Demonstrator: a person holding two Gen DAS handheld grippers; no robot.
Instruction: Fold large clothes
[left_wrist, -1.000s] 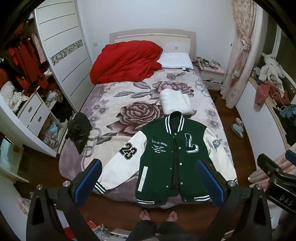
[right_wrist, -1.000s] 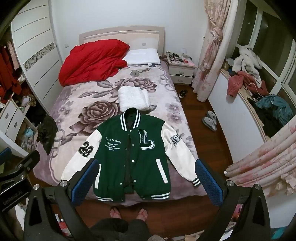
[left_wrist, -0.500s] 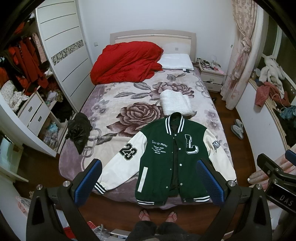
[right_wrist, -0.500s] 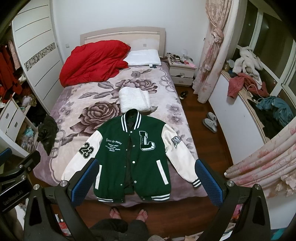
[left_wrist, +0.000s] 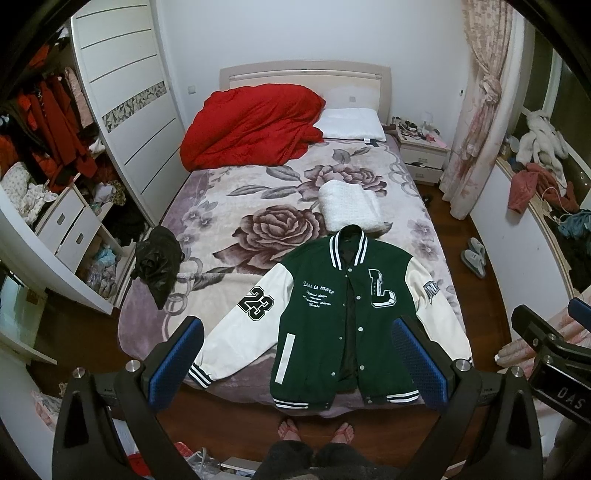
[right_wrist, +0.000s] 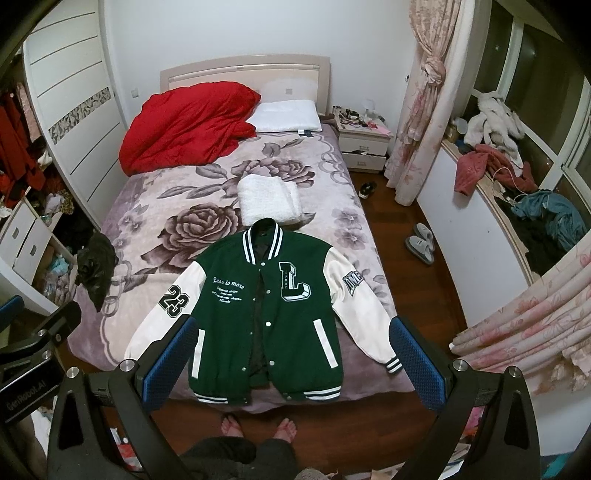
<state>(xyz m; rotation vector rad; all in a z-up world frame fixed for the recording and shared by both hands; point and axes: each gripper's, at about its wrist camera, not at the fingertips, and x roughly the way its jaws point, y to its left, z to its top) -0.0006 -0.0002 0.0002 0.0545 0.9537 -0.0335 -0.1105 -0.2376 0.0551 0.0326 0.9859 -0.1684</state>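
Observation:
A green varsity jacket (left_wrist: 314, 325) with white sleeves lies flat, front up and unbuttoned, at the foot of the bed, sleeves spread; it also shows in the right wrist view (right_wrist: 291, 317). My left gripper (left_wrist: 295, 354) is open and empty, held high above the jacket's hem. My right gripper (right_wrist: 291, 354) is open and empty, also well above the hem. Each gripper's body shows at the edge of the other's view.
The bed (left_wrist: 221, 229) has a floral blanket, a red duvet (left_wrist: 251, 125), a pillow (left_wrist: 351, 123), a folded white blanket (left_wrist: 349, 206) by the jacket's collar and a black garment (left_wrist: 159, 262) at its left edge. Bare feet (left_wrist: 314, 432) stand at the footboard. Wardrobe left, slippers (right_wrist: 421, 242) right.
Both views have shifted slightly, with the jacket a little lower in the frame. The jacket lies as before and both grippers stay open.

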